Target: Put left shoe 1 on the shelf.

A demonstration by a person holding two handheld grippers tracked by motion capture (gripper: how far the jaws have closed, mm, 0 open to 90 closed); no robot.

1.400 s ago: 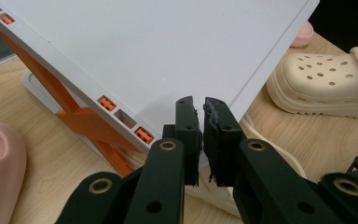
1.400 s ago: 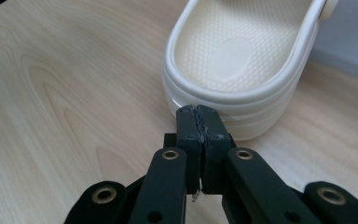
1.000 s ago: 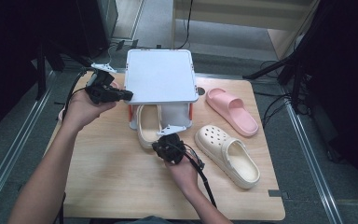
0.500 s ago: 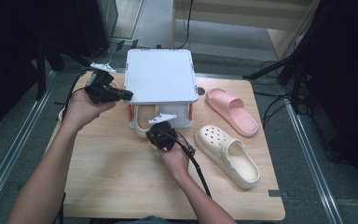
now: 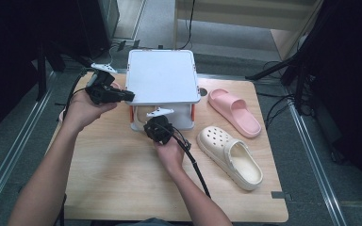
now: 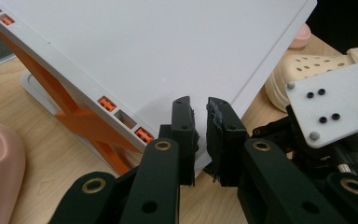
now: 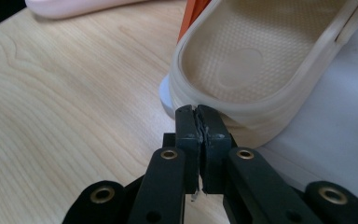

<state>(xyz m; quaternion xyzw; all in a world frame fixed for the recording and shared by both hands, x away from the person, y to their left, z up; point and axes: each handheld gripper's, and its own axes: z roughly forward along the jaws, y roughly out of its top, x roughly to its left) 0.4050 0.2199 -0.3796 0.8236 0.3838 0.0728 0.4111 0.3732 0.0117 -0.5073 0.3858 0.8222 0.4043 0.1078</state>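
R gripper point(image 7: 198, 122): jaws pressed together, tips at heel of beige shoe point(image 7: 261, 60) under white rack point(image 5: 162, 77) | L gripper point(image 6: 199, 119): jaws just opening, small gap, nothing between, by rack edge

Two cream perforated foam clogs, one at four o'clock on the table point(image 5: 231, 155), one on the rack's lower shelf point(image 7: 261, 60), two pink foam slides, at two point(image 5: 234, 112) and nine o'clock point(image 6: 0, 163), one white-and-orange two-tier plastic rack point(image 5: 162, 77), two black two-jaw grippers, left point(image 5: 104, 90), right point(image 5: 159, 129)
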